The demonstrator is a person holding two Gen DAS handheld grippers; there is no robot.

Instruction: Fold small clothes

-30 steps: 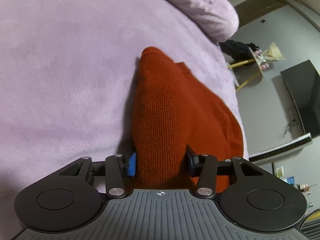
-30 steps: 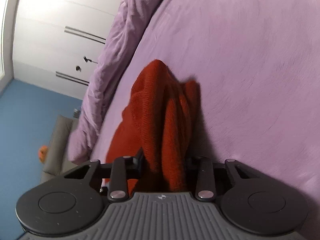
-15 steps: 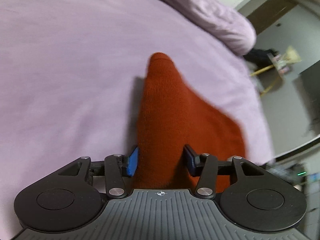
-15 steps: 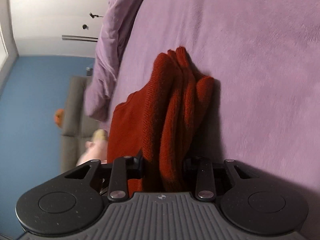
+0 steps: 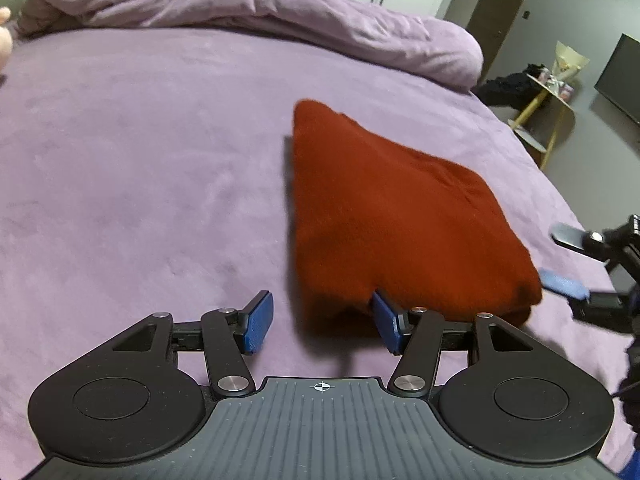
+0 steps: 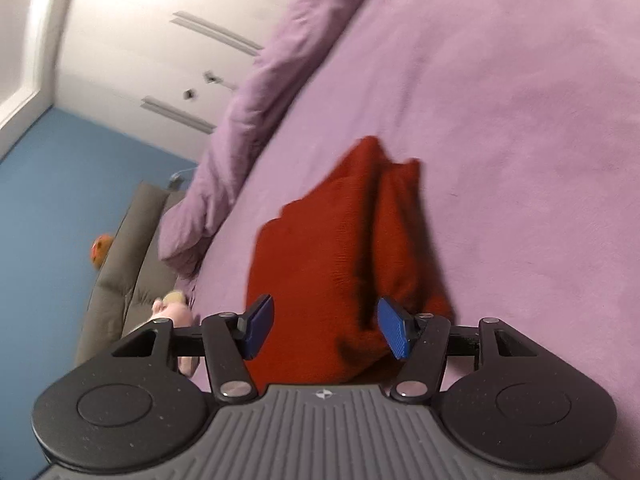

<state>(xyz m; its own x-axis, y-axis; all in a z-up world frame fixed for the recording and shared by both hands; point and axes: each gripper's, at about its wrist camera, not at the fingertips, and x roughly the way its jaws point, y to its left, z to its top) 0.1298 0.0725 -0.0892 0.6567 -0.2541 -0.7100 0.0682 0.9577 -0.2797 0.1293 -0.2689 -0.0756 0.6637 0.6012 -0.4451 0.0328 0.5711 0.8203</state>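
A rust-red knitted garment (image 5: pixel 392 216) lies folded on the purple bed cover (image 5: pixel 140 168). My left gripper (image 5: pixel 322 326) is open at the garment's near edge, its blue pads apart, holding nothing. My right gripper (image 6: pixel 326 328) is open too, with the garment (image 6: pixel 320 264) lying just ahead between its blue pads, not gripped. The right gripper also shows at the right edge of the left wrist view (image 5: pixel 588 276), beside the garment's near right corner.
A rolled purple duvet (image 5: pixel 248 8) lies along the far side of the bed. A yellow-legged side table (image 5: pixel 548 96) and a dark screen (image 5: pixel 618 76) stand on the floor to the right. A grey sofa (image 6: pixel 128 252) and a pink soft toy (image 6: pixel 176 312) lie beyond the bed's left side.
Both grippers were shut on the red garment and held it up. Now both have opened and let go, and the garment lies folded flat on the bed.
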